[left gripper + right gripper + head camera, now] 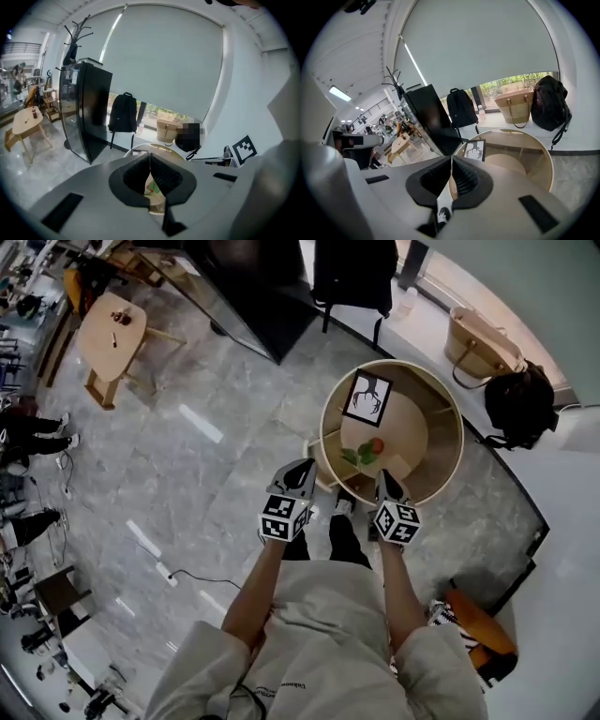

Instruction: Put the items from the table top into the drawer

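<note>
**Both grippers shut and empty at the near edge of the round table**

The person stands with both forearms stretched forward and sloping down. The left gripper (pixel 304 469) and the right gripper (pixel 385 478) sit side by side, a little apart, at the near rim of the round table (pixel 452 418). In the left gripper view the jaws meet at their tips with nothing caught between them. The right gripper view shows the same: jaws together and empty.

The framed picture (pixel 367 397) is on the far left part of the tabletop. It shows a black antlered figure on white and has no words. The red and green thing (pixel 366 452) lies close to the near rim, just beyond the grippers and between them. It is too small to identify.

Each marker cube (pixel 284 517) carries only black-and-white squares. The shirt (pixel 319 615) has a line of print near its hem, too small to read.

I cannot pick out the drawer with any certainty. The lower edge of the head view cuts the person off at the shoulders.
</note>
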